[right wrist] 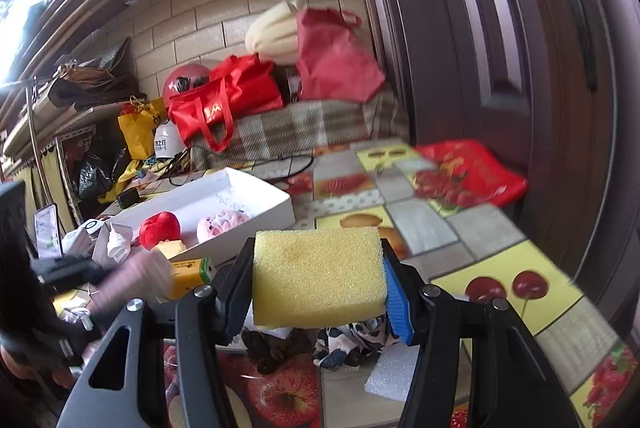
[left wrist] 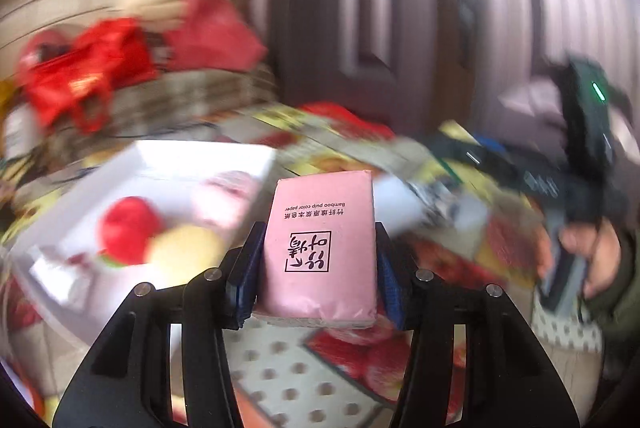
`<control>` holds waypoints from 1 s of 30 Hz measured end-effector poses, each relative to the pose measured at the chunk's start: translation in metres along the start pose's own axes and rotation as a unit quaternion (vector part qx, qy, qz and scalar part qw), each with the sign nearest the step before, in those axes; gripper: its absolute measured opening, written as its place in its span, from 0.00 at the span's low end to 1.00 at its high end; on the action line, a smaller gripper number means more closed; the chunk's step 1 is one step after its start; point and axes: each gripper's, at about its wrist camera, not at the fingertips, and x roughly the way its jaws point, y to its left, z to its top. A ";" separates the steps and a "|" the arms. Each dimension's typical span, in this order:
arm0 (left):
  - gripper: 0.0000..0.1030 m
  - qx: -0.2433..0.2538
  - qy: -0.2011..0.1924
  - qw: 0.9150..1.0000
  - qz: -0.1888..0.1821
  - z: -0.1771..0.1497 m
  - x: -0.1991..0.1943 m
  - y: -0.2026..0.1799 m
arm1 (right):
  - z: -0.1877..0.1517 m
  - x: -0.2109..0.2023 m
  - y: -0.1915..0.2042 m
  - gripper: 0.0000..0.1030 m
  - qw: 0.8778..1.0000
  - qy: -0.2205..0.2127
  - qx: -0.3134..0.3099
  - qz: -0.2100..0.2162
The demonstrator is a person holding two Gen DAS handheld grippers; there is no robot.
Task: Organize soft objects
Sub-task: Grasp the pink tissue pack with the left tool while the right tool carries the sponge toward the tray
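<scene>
Cluttered room with a tiled brick wall and a dark wooden door, and a table (right wrist: 492, 228) under a glossy fruit-print oilcloth. The left gripper (left wrist: 318, 260) has its jaws closed on a pink tissue pack (left wrist: 320, 248), a smooth rectangular wrapper with printed lettering, held up off the table. The right gripper (right wrist: 320, 284) is clamped on a yellow sponge (right wrist: 318, 276), a porous, blocky thing, also lifted clear. Toward the table's far left edge sits a white cardboard box (right wrist: 256, 188) with a red plush (right wrist: 160, 228) and a pink fuzzy toy (right wrist: 222, 224) inside. Only the right wrist view shows it sharply, plus a crumpled patterned cloth (right wrist: 352, 344) and a white foam piece (right wrist: 390, 376) below the sponge. The left view is smeared with blur.
</scene>
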 end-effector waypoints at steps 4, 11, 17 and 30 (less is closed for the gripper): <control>0.49 -0.020 -0.024 0.999 0.043 0.000 -0.010 0.008 | -0.001 -0.009 0.012 0.56 1.000 -0.018 -0.018 -0.007; 0.49 -0.014 -0.038 0.996 0.078 0.000 -0.017 0.008 | -0.003 -0.010 0.020 0.55 0.999 -0.019 -0.028 0.002; 0.49 -0.031 -0.028 0.995 0.087 -0.003 -0.014 0.016 | -0.005 -0.010 0.032 0.55 0.999 -0.009 -0.025 0.023; 0.49 -0.062 -0.036 0.979 0.193 -0.004 -0.019 0.079 | -0.008 0.031 0.121 0.55 0.990 0.028 -0.101 0.096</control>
